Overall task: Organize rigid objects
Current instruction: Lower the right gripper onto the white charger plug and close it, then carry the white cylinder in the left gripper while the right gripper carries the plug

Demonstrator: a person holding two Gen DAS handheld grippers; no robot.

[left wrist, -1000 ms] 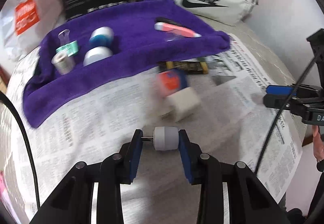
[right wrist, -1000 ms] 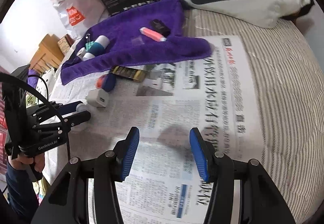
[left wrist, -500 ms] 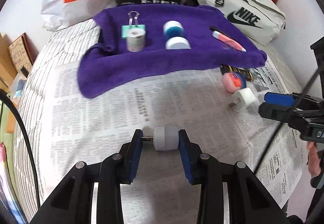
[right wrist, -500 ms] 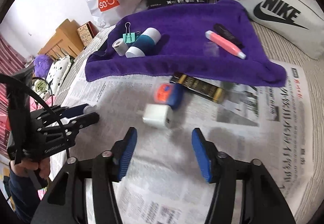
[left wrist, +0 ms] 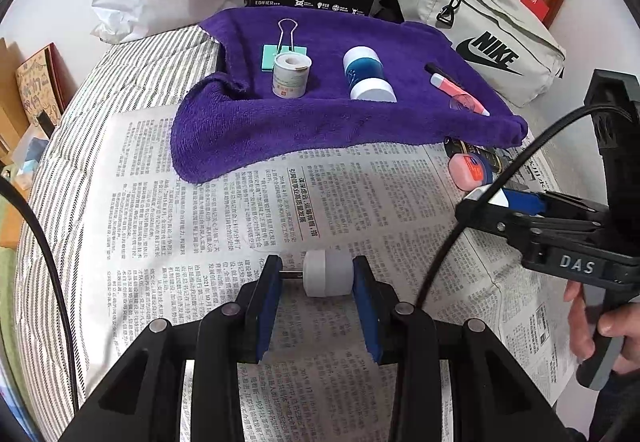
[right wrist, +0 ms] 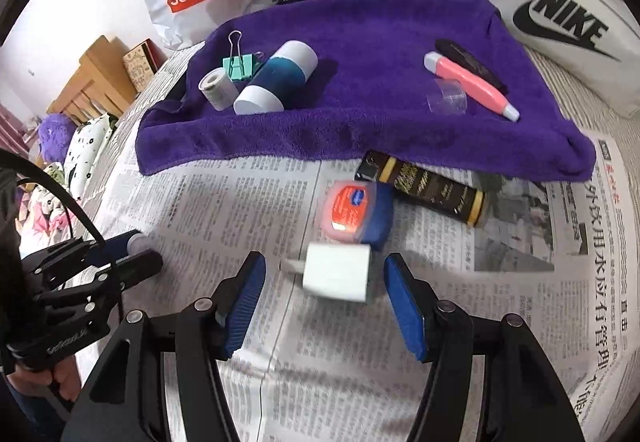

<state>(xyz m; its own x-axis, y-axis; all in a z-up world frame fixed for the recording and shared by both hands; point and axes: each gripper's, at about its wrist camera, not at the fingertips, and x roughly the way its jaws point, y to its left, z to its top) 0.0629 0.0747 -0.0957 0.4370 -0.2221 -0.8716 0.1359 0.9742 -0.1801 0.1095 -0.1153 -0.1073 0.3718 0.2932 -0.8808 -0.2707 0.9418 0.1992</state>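
Left gripper (left wrist: pixel 317 278) clamping a small white cylinder (left wrist: pixel 327 278) end to end, jaws narrow, a thin metal pin poking from the cylinder toward the left pad, hovering over the newspaper (left wrist: pixel 200 226) in front of the purple towel (left wrist: pixel 320 122). Right gripper (right wrist: pixel 325 294) hanging over the white charger (right wrist: pixel 336 273), jaws having just been opening and now standing wide, pads flanking the charger on both sides but not pressing it. Charger lying flat on the newspaper, prongs pointing toward the left pad, long axis running across the gap, so sitting right in line for a squeeze. Touching, or all but touching, the red-lidded blue tin (right wrist: pixel 356 211) just behind, with the black-and-gold tube (right wrist: pixel 424 190) beyond that at the towel's edge. Right hand clearly the nearer one; likely needing only a straight drop and a close, taking care not to nudge the tin.
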